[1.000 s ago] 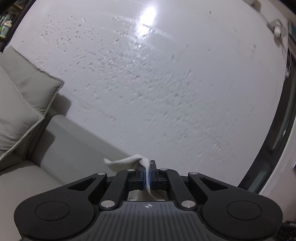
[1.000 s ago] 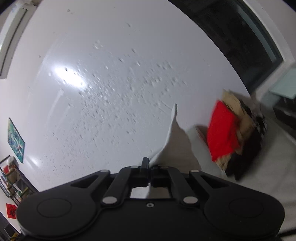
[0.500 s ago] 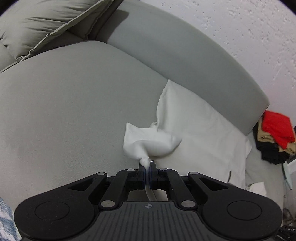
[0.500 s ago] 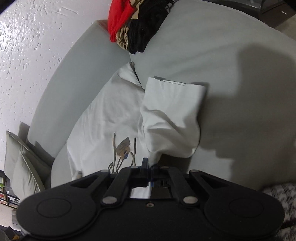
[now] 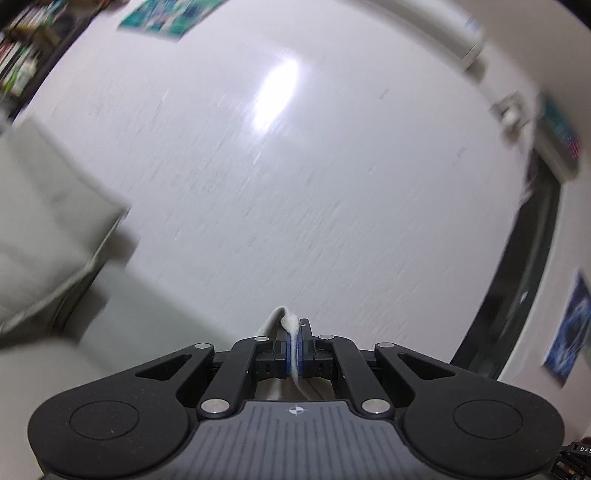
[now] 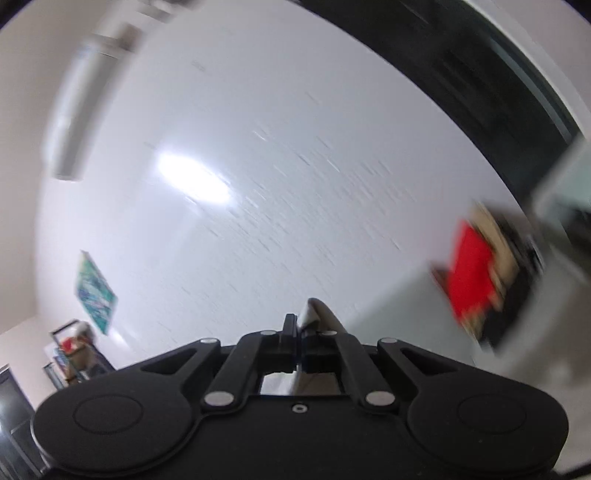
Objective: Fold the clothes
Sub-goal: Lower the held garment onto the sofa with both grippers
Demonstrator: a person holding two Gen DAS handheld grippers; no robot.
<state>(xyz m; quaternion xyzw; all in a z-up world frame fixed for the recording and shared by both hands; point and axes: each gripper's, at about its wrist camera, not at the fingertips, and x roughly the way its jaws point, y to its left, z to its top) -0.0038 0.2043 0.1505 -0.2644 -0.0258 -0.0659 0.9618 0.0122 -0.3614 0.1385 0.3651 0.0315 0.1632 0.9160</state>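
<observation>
Wall, left view: pale, glossy and finely speckled wall (image 5: 332, 184), smeared by motion blur, with one bright streak of reflected light.
Sofa: grey fabric sofa (image 5: 122, 325) low on the left, with a square piped cushion (image 5: 48, 229) above it.
Edges, left view: dark window frame (image 5: 517, 280) curving down the right; blue poster (image 5: 569, 332) beside it; teal picture (image 5: 166, 18) at the top.
Left tongs (image 5: 294, 345): black linkage arms, blue pads pressed together on a thin fold of white garment (image 5: 290, 321); soft cloth rises in a small hump above the tips and hangs down behind them.
Wall, right view: same shiny pale wall (image 6: 295, 166), blurred, with a bright glare patch.
Right tongs (image 6: 297, 341): closed, pinching an edge of the white garment (image 6: 325, 317), which rises in a smooth pointed peak just right of the tips.
Clothes pile (image 6: 487, 277): red, tan and black fabrics heaped at the right, well apart from the tongs, too blurred for detail.
Shelf (image 6: 74, 354): cluttered, low on the left, below a teal picture (image 6: 96, 291).
</observation>
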